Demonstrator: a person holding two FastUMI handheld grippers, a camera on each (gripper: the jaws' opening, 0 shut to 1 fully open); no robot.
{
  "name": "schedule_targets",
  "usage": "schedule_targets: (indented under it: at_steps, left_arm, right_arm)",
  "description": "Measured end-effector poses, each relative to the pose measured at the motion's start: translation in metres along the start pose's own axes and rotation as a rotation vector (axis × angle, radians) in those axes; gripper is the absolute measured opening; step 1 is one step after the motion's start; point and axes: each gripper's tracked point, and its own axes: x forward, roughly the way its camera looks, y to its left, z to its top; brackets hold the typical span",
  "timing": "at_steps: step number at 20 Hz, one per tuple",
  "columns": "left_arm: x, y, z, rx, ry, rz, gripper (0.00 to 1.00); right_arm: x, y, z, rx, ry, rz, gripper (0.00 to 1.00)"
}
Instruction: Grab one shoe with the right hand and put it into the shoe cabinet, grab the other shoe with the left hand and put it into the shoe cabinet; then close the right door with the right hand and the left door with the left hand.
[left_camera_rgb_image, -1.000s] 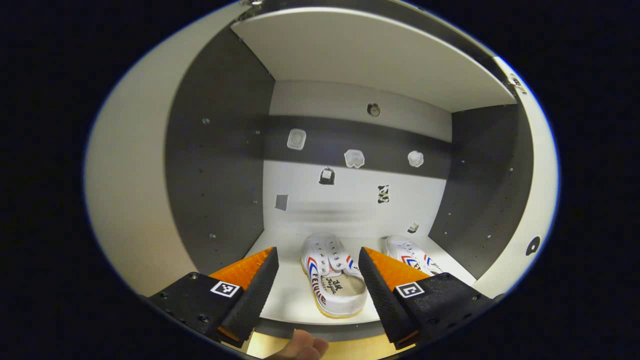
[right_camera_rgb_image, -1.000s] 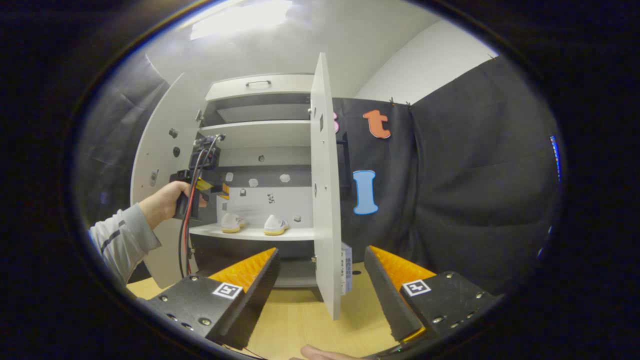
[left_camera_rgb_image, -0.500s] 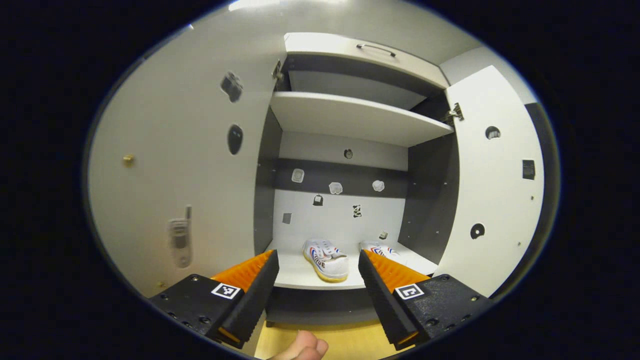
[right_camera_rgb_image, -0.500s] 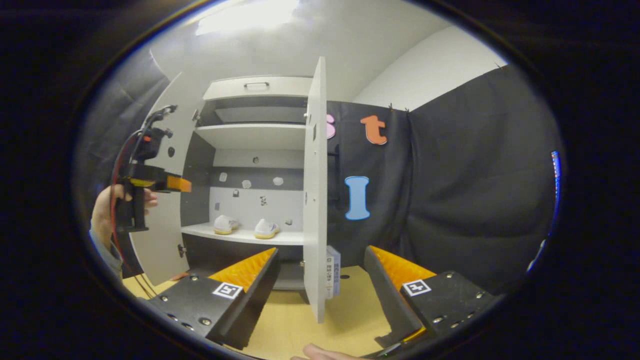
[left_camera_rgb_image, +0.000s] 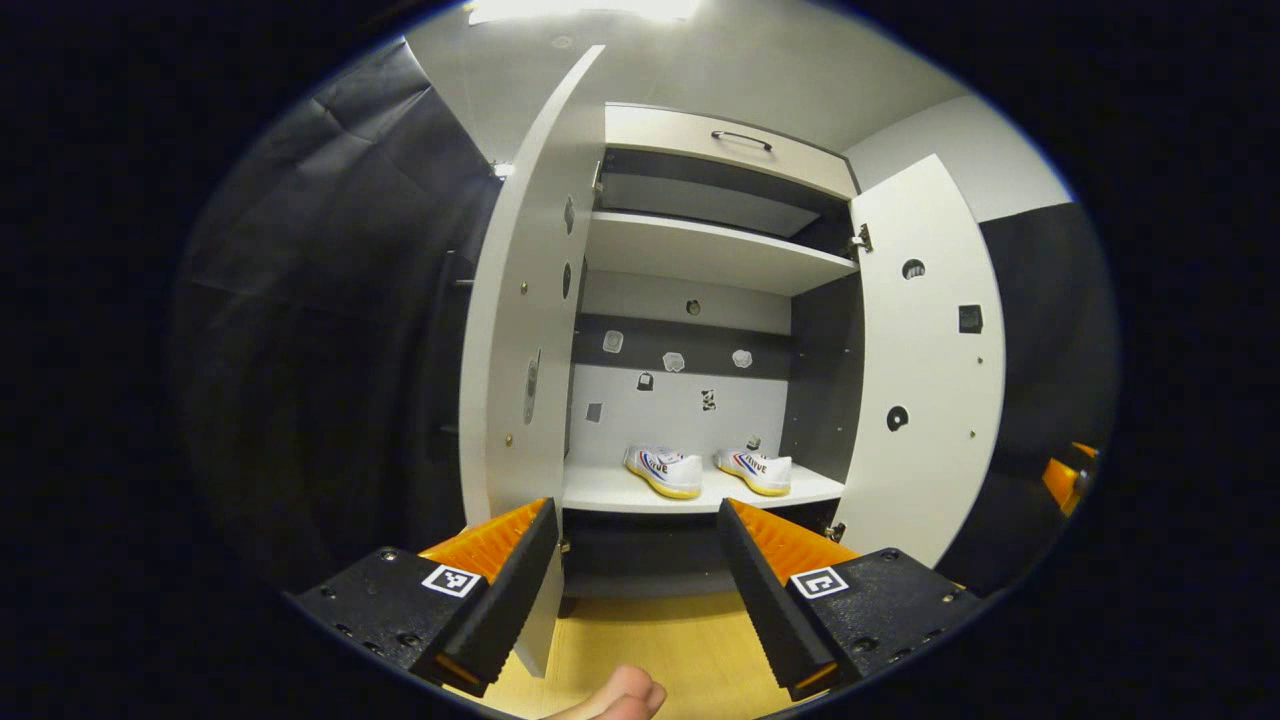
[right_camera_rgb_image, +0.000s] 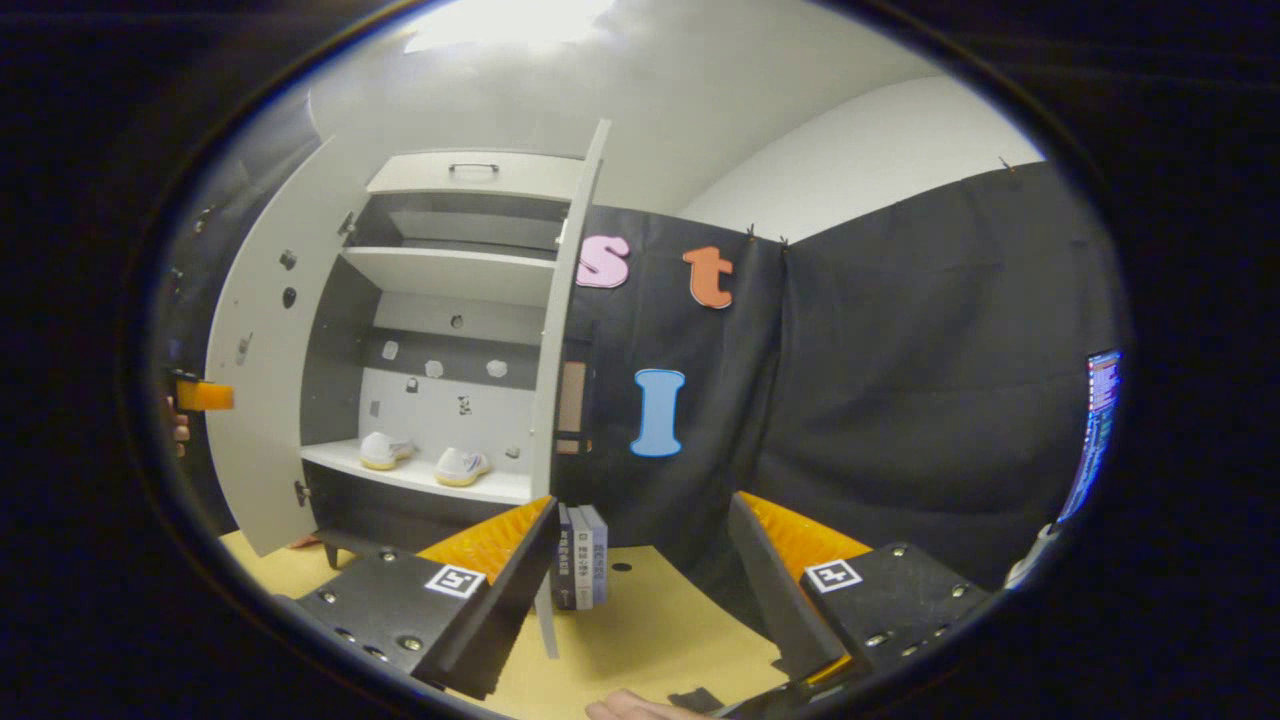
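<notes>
Two white shoes with red and blue stripes stand side by side on the cabinet's lower shelf (left_camera_rgb_image: 610, 492): the left shoe (left_camera_rgb_image: 663, 471) and the right shoe (left_camera_rgb_image: 755, 471). The right gripper view shows them as the left shoe (right_camera_rgb_image: 385, 450) and the right shoe (right_camera_rgb_image: 460, 465). Both doors stand wide: the left door (left_camera_rgb_image: 520, 330) and the right door (left_camera_rgb_image: 925, 370). My left gripper (left_camera_rgb_image: 635, 506) is open and empty, well back from the shelf. My right gripper (right_camera_rgb_image: 640, 510) is open and empty, close to the right door's edge (right_camera_rgb_image: 560, 330). The left gripper's tip (right_camera_rgb_image: 200, 395) peeks in by the left door (right_camera_rgb_image: 260, 380).
An upper shelf (left_camera_rgb_image: 700, 250) and a drawer with a handle (left_camera_rgb_image: 740, 140) sit above the shoes. A few books (right_camera_rgb_image: 582, 560) stand on the wooden floor (right_camera_rgb_image: 640, 640) at the right door's foot. A lit screen (right_camera_rgb_image: 1095, 430) glows at the far right.
My left gripper has pulled back out of the cabinet, so both doors now show. My right gripper has shifted rightwards, past the right door's edge. The shoes stay on the shelf.
</notes>
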Motion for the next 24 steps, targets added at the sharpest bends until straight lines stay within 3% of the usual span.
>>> schedule_targets:
  at_steps: [3,4,9,12,14,16,17,19,24]
  left_arm:
    - [-0.034,-0.008,-0.022,0.003,0.008,-0.035,0.93]
    - [-0.043,-0.011,-0.024,0.005,-0.010,-0.040,0.96]
    - [-0.069,-0.030,-0.041,-0.023,-0.042,-0.120,0.96]
    - [-0.073,-0.025,-0.043,-0.027,-0.048,-0.126,0.96]
    - [-0.076,-0.026,-0.043,-0.037,-0.060,-0.150,0.93]
    - [-0.080,-0.022,-0.047,-0.048,-0.061,-0.165,0.96]
    - [-0.081,-0.018,-0.049,-0.043,-0.056,-0.161,1.00]
    - [-0.083,-0.007,-0.050,-0.026,-0.057,-0.138,0.96]
    - [-0.090,0.012,-0.045,-0.030,-0.093,-0.129,0.93]
  right_arm:
    - [0.020,-0.023,0.006,-0.001,0.015,-0.009,1.00]
    - [0.026,-0.030,0.010,-0.002,0.017,-0.009,1.00]
    - [0.070,-0.080,0.038,-0.014,-0.019,-0.027,1.00]
    - [0.098,-0.095,0.045,-0.049,-0.015,-0.007,1.00]
    - [0.110,-0.094,0.048,-0.049,-0.015,0.031,1.00]
    - [0.125,-0.092,0.050,-0.026,-0.010,0.066,1.00]
    - [0.132,-0.091,0.047,-0.013,0.001,0.076,1.00]
    - [0.148,-0.083,0.042,0.004,0.029,0.094,1.00]
    - [0.173,-0.038,0.025,0.048,0.083,0.173,1.00]
